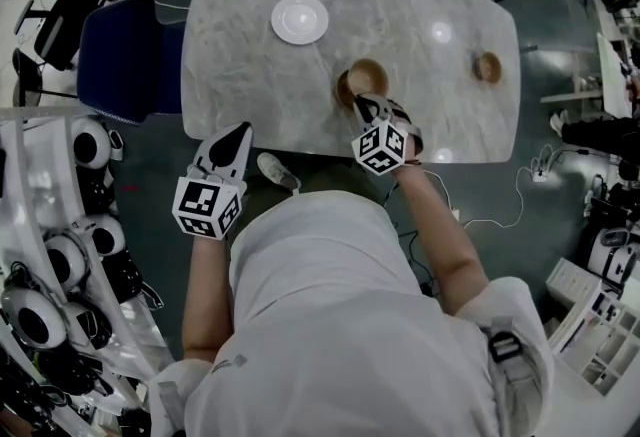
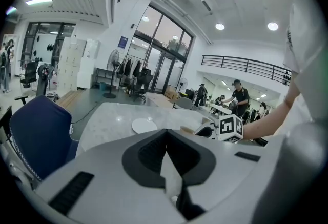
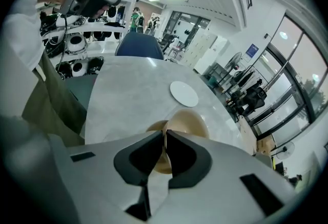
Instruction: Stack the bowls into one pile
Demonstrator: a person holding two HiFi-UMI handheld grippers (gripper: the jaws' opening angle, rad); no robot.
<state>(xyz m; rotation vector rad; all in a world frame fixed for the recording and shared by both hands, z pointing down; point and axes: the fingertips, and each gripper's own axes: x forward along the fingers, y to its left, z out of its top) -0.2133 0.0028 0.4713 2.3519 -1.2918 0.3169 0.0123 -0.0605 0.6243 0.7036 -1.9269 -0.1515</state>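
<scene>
Pinching the near rim of a brown bowl (image 1: 370, 75) in the middle of the surface (image 1: 250, 75) with the right hand-held gripper (image 1: 362, 105), the small bowl (image 1: 487, 67) sitting well apart to its right, far from the pressed-together, empty left hand-held gripper (image 1: 238, 133).

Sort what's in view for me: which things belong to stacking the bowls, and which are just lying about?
For the job: wooden bowl, pinched at its rim by the right hand-held gripper; second bowl, alone toward the right end of the table; left hand-held gripper, shut and empty.

Lying about: white plate on the table; blue chair beside it.
</scene>
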